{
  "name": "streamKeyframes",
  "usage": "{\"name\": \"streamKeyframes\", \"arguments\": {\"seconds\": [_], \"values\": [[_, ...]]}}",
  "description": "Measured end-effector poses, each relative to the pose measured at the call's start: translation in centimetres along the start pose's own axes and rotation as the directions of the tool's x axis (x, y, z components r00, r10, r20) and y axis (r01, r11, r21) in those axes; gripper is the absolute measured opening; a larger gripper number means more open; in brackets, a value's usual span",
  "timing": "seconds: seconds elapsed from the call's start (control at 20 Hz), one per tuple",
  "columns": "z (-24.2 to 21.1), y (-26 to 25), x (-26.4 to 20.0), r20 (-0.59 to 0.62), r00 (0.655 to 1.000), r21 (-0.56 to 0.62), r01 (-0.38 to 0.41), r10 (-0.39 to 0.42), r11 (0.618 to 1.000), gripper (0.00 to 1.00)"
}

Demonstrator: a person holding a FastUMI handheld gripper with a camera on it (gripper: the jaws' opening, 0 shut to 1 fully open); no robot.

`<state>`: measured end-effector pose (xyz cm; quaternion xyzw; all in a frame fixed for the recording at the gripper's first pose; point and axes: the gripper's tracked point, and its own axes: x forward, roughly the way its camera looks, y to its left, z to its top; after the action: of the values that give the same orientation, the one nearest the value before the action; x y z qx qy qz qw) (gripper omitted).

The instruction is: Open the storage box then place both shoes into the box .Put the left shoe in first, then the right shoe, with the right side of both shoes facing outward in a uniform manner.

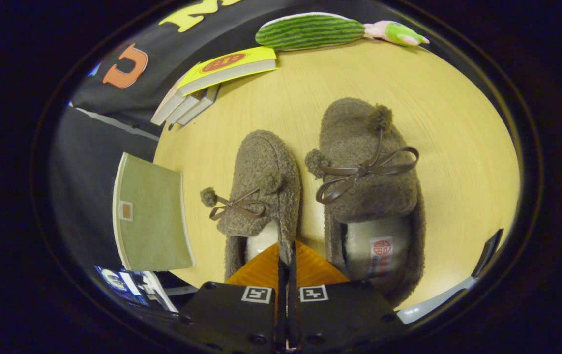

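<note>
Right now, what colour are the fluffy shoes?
Grey-brown shoes, seen in the gripper view.

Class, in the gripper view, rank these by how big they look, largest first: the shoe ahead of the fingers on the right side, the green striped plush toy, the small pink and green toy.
1. Right-side shoe, though nearness to the camera enlarges it.
2. Green striped plush toy.
3. Pink and green toy.
The hand-held gripper pinches the other shoe at its heel edge.

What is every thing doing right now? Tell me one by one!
gripper: shut on the left shoe's inner side wall.
left shoe: tilted, pinched at its opening edge.
right shoe: flat on the table, untouched.
books: closed, stacked.
green box: closed, at the table's edge.
plush cucumber: lying flat.
</note>
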<state>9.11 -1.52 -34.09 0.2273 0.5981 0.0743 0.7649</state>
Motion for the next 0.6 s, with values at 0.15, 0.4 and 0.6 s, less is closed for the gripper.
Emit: {"name": "streamKeyframes", "arguments": {"seconds": [0.15, 0.4, 0.6], "values": [[-0.3, 0.5, -0.8, 0.016, 0.999, 0.056, -0.038, 0.037, 0.998, 0.06], [-0.6, 3.1, -4.1, 0.074, 0.994, 0.105, -0.091, 0.083, 0.990, 0.06], [-0.2, 6.9, -8.3, 0.151, 0.983, 0.084, -0.120, 0.106, 0.989, 0.06]]}}
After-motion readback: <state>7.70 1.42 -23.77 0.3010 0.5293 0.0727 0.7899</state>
